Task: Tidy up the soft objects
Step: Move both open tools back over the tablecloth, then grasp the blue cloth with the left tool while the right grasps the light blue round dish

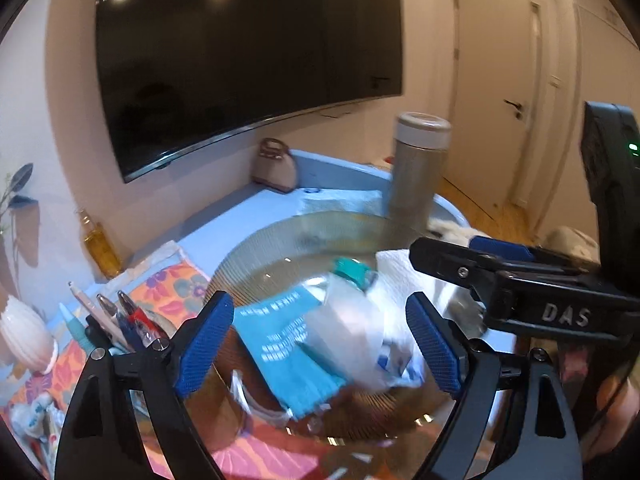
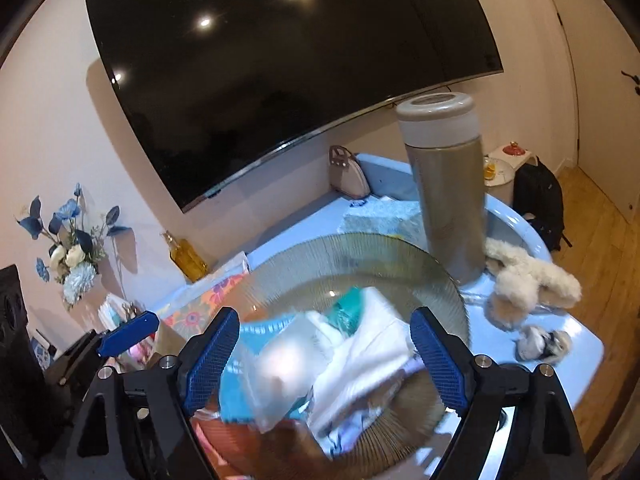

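A ribbed glass plate (image 1: 256, 248) (image 2: 400, 256) holds a heap of soft things: a blue tissue packet (image 1: 292, 344) (image 2: 236, 396), a clear plastic bag (image 1: 352, 332) (image 2: 280, 372), a white paper towel (image 1: 396, 276) (image 2: 372, 356) and a teal item (image 1: 354, 272) (image 2: 344, 308). My left gripper (image 1: 320, 346) (image 2: 120, 338) hangs open above the heap, its pads clear of it. Close on its right, my right gripper (image 2: 324, 360) (image 1: 444, 246) is open over the same heap and holds nothing. A cream plush toy (image 2: 528, 280) lies on the table to the right of the plate.
A tall steel flask (image 1: 416, 172) (image 2: 448, 188) stands at the plate's far right rim. A small grey plush (image 2: 540, 344) lies near the light blue table's (image 1: 248, 208) right edge. A pen holder (image 1: 112, 320), yellow bottle (image 1: 100, 248), floral mat (image 1: 168, 284) and handbag (image 1: 276, 164) sit left and behind.
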Available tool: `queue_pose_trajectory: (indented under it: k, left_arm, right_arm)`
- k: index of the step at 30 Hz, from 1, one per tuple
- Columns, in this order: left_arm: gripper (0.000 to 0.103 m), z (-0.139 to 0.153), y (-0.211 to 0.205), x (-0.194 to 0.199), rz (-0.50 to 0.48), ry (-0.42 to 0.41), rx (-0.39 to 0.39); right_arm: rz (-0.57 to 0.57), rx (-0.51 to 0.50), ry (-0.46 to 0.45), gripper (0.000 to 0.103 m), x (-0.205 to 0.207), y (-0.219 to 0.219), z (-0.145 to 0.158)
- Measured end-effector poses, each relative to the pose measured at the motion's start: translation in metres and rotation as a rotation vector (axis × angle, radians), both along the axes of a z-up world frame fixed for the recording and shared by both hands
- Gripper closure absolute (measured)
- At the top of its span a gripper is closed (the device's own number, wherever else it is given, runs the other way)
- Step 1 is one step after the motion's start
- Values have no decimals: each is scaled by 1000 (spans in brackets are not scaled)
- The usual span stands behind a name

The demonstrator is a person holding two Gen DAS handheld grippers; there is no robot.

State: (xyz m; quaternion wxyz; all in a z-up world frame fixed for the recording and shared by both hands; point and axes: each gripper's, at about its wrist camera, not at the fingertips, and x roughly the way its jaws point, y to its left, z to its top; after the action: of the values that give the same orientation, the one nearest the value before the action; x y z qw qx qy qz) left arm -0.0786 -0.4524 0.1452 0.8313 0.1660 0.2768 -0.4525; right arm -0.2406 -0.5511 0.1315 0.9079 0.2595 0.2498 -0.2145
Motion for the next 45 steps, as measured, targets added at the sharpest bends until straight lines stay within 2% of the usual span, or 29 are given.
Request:
queue_pose_trajectory:
  k: [2,6,11,13,15,17,19,21,23,24,27,31,34,37,43,45]
  left_arm:
    - [16,8,12,-15,-18,-41,-4]
    - [16,25,44,-39,-36,-65,-34]
    - [16,43,103,-67,-51,-84,-88]
    - [16,48,132,-78,-15,-126,-84]
    - [16,45,160,-86,60,-188,-43]
    - [15,37,190,-85,143,-209,4]
    - [15,26,218,-77,214,-195,42]
    - [15,16,249,-62,310,-170,68]
    - [15,8,280,-49,393,-128,62]
    - [16,1,304,-36,469,-95,51]
    - [16,-20,351,-15,627,-68,50]
    - [16,-60,397,11,762,-42,117]
    - [16,-86,416,30,819,37,137]
    - [16,-108,430,42,852,109,121]
    - [15,-118,433,48,905,126,118]
    - [15,-122,434,51,909,159,123]
  right_arm:
    - [5,-13,2,17,-13,7,2]
    - [33,-25,-4,16,-41,28,2]
    - [153,-76,41,16,-58,75,-1]
    - [190,-121,73,16,-59,100,0]
    - [232,-151,79,16,-63,122,2]
    - [287,-183,71,8,-65,150,5]
    - [340,-218,67,0,-62,179,6]
    - [401,-248,70,0,-55,208,4]
    - [475,-275,82,0,-44,240,-2]
    - [506,-286,93,0,-40,256,-5]
    - [596,-325,147,0,-21,307,-21]
    - [701,-352,194,0,9,364,-43]
    - [741,-396,212,0,33,395,-55]
    - [768,-444,240,0,57,416,-64]
    - [803,-456,200,0,93,427,-69]
    - [803,-442,185,0,107,426,-72]
